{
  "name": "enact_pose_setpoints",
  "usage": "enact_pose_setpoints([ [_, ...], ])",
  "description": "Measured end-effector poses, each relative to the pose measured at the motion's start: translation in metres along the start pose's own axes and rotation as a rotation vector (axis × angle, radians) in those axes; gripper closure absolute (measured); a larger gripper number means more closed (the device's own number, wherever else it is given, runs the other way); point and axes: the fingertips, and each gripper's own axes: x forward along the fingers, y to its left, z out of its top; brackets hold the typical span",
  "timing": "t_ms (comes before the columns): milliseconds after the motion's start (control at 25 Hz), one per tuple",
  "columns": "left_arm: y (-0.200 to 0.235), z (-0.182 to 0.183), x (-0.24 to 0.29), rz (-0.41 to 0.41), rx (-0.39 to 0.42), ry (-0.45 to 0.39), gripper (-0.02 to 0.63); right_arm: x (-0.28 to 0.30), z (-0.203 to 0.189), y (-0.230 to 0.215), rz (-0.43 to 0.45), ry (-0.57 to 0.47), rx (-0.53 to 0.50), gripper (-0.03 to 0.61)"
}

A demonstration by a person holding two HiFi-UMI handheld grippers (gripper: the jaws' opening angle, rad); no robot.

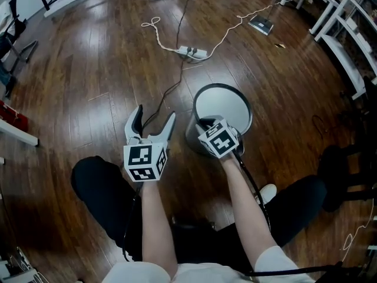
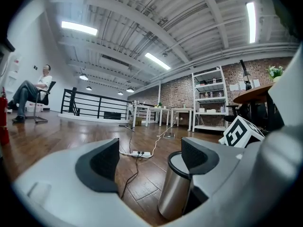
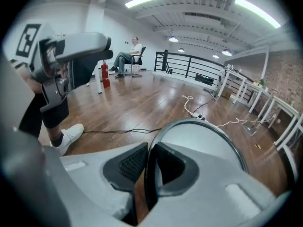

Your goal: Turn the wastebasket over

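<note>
Wastebasket [image 1: 226, 106]: stands upright on the wood floor [image 1: 88, 69] with its mouth up. Dark rim, brushed-steel wall, pale inside. It sits just ahead of the person's knees.

Right claw [image 1: 203, 124]: angled down onto the near rim. Jaws drawn almost together, pinching the rim, one jaw inside the wastebasket [image 3: 203, 141] and one outside. In its own view the dark rim runs straight through the narrow slot of the right claw [image 3: 147, 164].

Left claw [image 1: 154, 115]: held about level to the left of the wastebasket and clear of it. Jaws spread wide with nothing between them. In its own view only floor and cable show in the gap of the left claw [image 2: 150, 162], and the wastebasket [image 2: 175, 193] stands partly behind the right-hand jaw.

Power strip [image 1: 193, 52]: lies on the floor beyond the wastebasket. A black cord [image 1: 168, 93] trails from it toward the person.

White shoe [image 3: 66, 136]: on the floor beside the wastebasket.

Background: a seated person [image 3: 128, 56] on a chair near a black railing [image 3: 189, 67], a red fire extinguisher [image 3: 105, 72], and white shelving [image 2: 208, 98] against a brick wall.
</note>
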Motion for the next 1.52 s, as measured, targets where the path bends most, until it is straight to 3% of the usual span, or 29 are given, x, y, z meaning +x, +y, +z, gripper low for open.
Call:
enact_pose_setpoints([
  [280,-0.002,0.002,0.0,-0.009,-0.006,-0.005,0.176,-0.04,0.023,-0.029,0.012,-0.196,0.142,0.531],
  [480,-0.002,0.003,0.0,-0.008,-0.011,-0.003,0.176,-0.066,0.022,-0.058,0.041,-0.373,0.386,0.531],
  [760,-0.003,-0.006,0.0,-0.004,-0.014,0.014,0.176,-0.085,-0.037,-0.099,-0.005,-0.522,0.725,0.531],
  [1000,-0.022,-0.024,0.008,-0.042,-0.026,0.046,0.176,-0.089,-0.122,-0.126,-0.167,-0.433,0.912,0.529],
  [1200,-0.04,-0.049,0.017,-0.084,-0.044,0.107,0.176,-0.065,-0.182,-0.111,-0.186,-0.299,0.976,0.526],
  [1280,-0.044,-0.064,0.021,-0.095,-0.056,0.145,0.176,-0.062,-0.186,-0.108,-0.179,-0.323,0.983,0.523],
  [1400,-0.042,-0.091,0.026,-0.082,-0.092,0.213,0.182,-0.064,-0.183,-0.11,-0.198,-0.291,0.897,0.515],
  [1440,-0.04,-0.101,0.028,-0.073,-0.112,0.236,0.187,-0.067,-0.185,-0.11,-0.215,-0.259,0.857,0.47],
  [1520,-0.033,-0.118,0.032,-0.05,-0.156,0.275,0.19,-0.075,-0.193,-0.111,-0.244,-0.196,0.804,0.313],
])
